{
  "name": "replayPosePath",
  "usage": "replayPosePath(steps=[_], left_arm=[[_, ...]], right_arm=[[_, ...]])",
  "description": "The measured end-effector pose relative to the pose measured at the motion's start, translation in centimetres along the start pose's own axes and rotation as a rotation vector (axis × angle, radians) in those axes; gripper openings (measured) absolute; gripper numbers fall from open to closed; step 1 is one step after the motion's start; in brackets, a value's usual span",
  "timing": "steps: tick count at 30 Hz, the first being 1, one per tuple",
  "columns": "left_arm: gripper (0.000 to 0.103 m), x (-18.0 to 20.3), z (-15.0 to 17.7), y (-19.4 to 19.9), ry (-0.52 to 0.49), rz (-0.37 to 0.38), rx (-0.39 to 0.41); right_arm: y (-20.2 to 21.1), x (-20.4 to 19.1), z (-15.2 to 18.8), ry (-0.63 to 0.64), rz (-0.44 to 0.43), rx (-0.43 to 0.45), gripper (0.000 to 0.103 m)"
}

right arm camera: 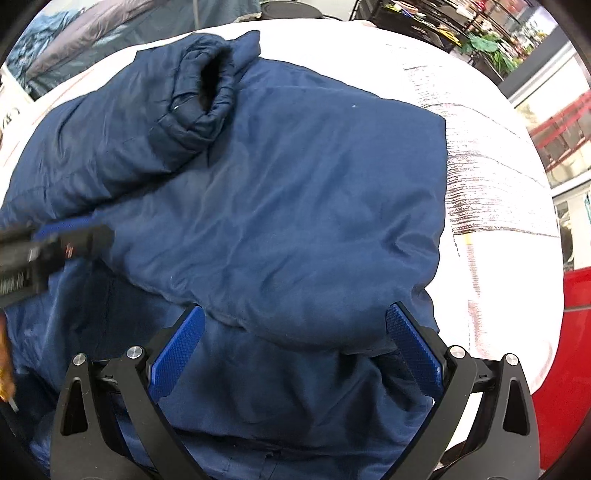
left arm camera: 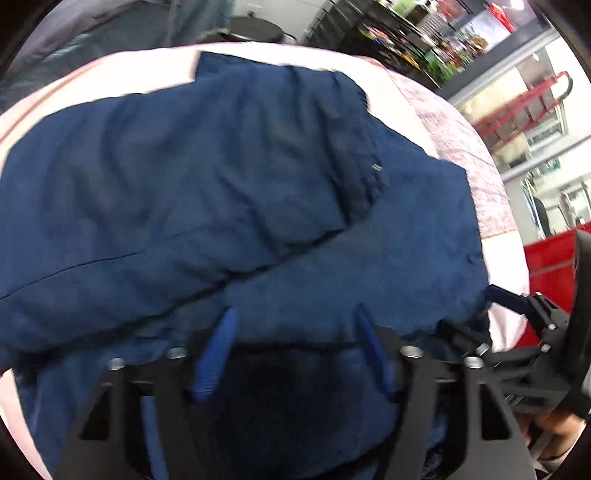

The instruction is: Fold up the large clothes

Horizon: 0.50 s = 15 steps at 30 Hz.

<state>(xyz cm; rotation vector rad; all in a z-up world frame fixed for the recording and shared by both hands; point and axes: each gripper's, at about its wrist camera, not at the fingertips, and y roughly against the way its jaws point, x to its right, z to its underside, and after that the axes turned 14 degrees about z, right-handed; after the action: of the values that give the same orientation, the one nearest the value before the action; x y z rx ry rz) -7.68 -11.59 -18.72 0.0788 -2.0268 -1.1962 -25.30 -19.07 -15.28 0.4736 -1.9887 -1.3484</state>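
A big navy padded jacket (left arm camera: 184, 184) (right arm camera: 295, 206) lies spread on a white-covered table (left arm camera: 413, 92) (right arm camera: 498, 177). One sleeve is folded across its body, with the ribbed cuff (left arm camera: 360, 177) (right arm camera: 208, 92) lying on top. My left gripper (left arm camera: 294, 310) points down over the jacket's near part, jaws apart, nothing pinched. My right gripper (right arm camera: 295, 308) stands wide open, and a puffed fold of the jacket bulges between its pads. In the left wrist view a blue finger (left arm camera: 504, 297) of the right gripper sits at the jacket's right edge. The left gripper's blue finger (right arm camera: 62, 226) shows blurred at the left of the right wrist view.
A red bin (left arm camera: 546, 258) (right arm camera: 580, 302) stands off the table's right side. Shelves of goods (left arm camera: 406, 33) and a red rack (left arm camera: 524, 107) fill the back right. Grey and blue fabric (right arm camera: 92, 33) lies beyond the far left edge. A person's hand (left arm camera: 554, 428) holds the right gripper.
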Motion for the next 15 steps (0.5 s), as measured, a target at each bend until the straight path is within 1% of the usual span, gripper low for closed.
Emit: replayPosePath(steps=[3, 7, 9, 12, 14, 15], left_arm=[[0.070, -1.7, 0.7, 1.2, 0.035, -0.044, 0.010], [0.070, -4.5, 1.7, 3.0, 0.107, -0.090, 0.027], [0.071, -5.1, 2.6, 3.6, 0.141, -0.103, 0.032], [0.072, -6.6, 3.7, 4.9, 0.203, -0.111, 0.053], [0.072, -7.1, 4.3, 5.5, 0.228, -0.125, 0.067], [0.072, -7.3, 4.5, 5.8, 0.237, -0.132, 0.075]], right_arm=[[0.5, 0.2, -1.8, -0.019, -0.034, 0.027, 0.097], [1.2, -0.8, -5.6, -0.002, -0.077, 0.087, 0.097], [1.4, -1.8, -7.5, 0.023, -0.086, 0.109, 0.092], [1.6, -3.9, -9.8, 0.070, -0.110, 0.123, 0.087], [1.5, -5.4, -11.1, 0.111, -0.121, 0.133, 0.081], [1.4, -5.8, -11.4, 0.126, -0.123, 0.137, 0.081]])
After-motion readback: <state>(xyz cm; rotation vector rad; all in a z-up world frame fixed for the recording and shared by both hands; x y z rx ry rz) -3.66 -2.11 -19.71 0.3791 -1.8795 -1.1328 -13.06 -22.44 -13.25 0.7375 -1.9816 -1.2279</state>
